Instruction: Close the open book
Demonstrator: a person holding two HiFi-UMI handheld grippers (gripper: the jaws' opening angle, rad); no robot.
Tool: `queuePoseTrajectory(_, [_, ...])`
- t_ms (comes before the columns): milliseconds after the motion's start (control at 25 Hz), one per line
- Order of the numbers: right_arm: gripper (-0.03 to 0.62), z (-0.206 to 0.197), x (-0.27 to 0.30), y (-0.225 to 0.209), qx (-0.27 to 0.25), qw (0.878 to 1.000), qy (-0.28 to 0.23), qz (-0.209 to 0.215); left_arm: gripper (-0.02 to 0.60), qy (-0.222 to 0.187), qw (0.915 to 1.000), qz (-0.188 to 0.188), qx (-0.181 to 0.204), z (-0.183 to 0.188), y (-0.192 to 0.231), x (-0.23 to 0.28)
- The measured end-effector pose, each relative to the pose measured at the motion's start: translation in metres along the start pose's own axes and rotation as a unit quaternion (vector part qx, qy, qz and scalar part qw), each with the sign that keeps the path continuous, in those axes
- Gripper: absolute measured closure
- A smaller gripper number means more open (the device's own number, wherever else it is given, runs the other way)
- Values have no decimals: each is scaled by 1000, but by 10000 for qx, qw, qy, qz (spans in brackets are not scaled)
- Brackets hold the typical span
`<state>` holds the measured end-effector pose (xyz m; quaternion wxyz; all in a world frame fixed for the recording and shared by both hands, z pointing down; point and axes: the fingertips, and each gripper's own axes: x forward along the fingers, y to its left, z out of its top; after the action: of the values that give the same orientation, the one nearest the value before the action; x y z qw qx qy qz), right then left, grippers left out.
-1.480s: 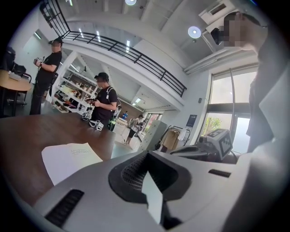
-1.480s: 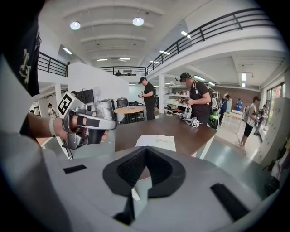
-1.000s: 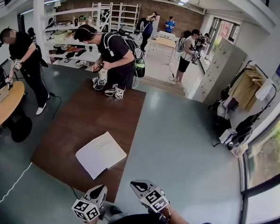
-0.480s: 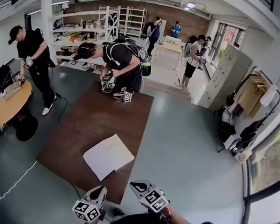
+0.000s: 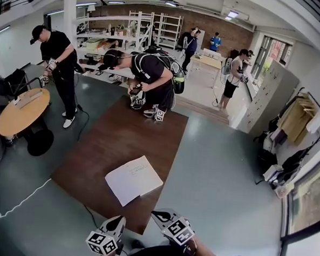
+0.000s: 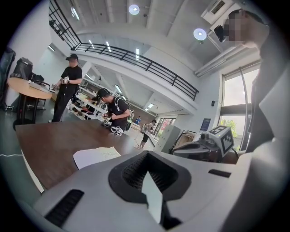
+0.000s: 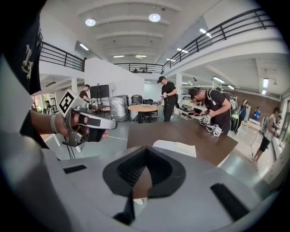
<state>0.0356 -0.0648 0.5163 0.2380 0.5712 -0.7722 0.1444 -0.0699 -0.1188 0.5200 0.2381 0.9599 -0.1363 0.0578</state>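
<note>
The book [image 5: 133,180] lies open and flat on the table [image 5: 116,133], well ahead of both sets of fingers and touching neither. It looks light, thin and floppy, so an outer page edge seems the best place to lift. The left gripper [image 5: 116,222] and right gripper [image 5: 160,215] have their fingers pressed together on nothing. No container stands near them.

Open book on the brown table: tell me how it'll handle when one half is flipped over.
The open book looks thin and lies quite flat, so probably light and floppy. On the smooth table, it may slide when pushed.
</note>
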Motion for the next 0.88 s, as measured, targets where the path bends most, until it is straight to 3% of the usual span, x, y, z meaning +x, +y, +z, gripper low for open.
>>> queuePoseTrajectory(880, [606,11,13,32,-343,9987,11,371,578,-95,9986,521,-16,-7,10,-40])
